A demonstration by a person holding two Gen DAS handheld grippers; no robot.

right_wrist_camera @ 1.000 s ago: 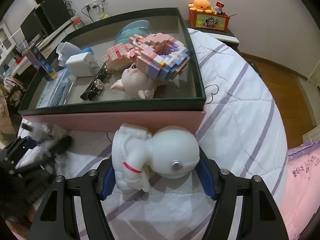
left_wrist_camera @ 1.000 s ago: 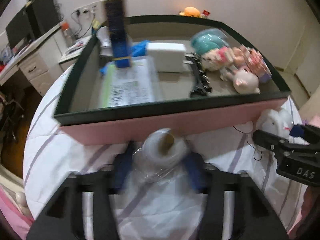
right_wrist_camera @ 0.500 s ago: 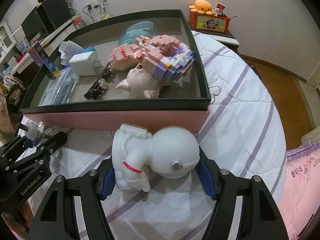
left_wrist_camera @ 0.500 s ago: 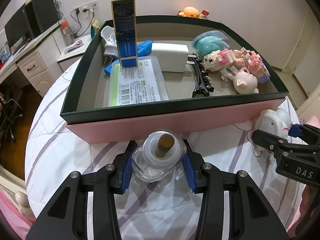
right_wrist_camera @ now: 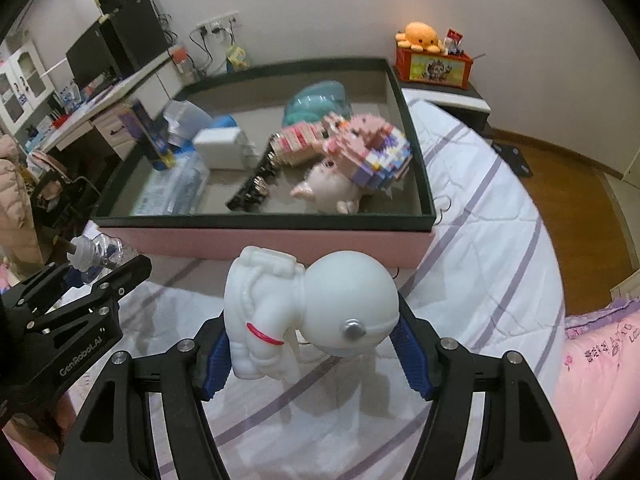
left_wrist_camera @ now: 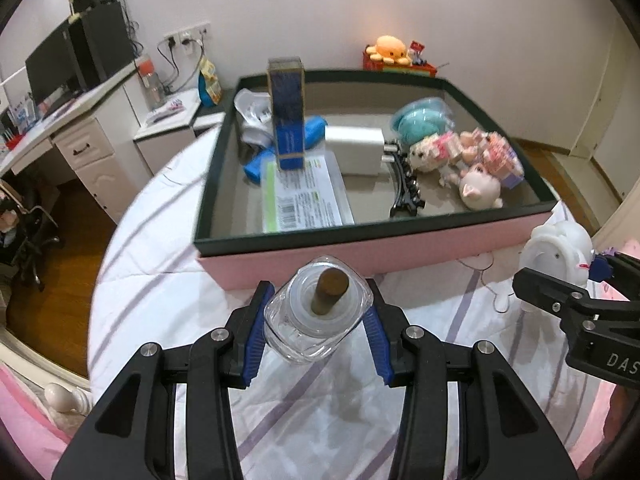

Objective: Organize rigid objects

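Left tool (left_wrist_camera: 316, 332) grips a glass jar (left_wrist_camera: 318, 314); right tool (right_wrist_camera: 310, 346) clamps a white astronaut (right_wrist_camera: 308, 308). Both hang above the bed (right_wrist_camera: 480, 248), just short of the box (left_wrist_camera: 360, 244).

A bedroom with plain off-white walls (left_wrist_camera: 460, 8) and a brown wooden floor (right_wrist_camera: 580, 200) edged by a pale skirting board. A bed with a white quilt striped in purple (right_wrist_camera: 492, 240) fills the foreground, and pink bedding (right_wrist_camera: 592, 380) lies at its right. At left, a white desk with drawers (left_wrist_camera: 84, 148) carries a dark monitor (left_wrist_camera: 52, 68) below wall sockets with trailing cables (left_wrist_camera: 184, 36); against the far wall, a low stand holds a red box topped by an orange plush octopus (right_wrist_camera: 422, 34).
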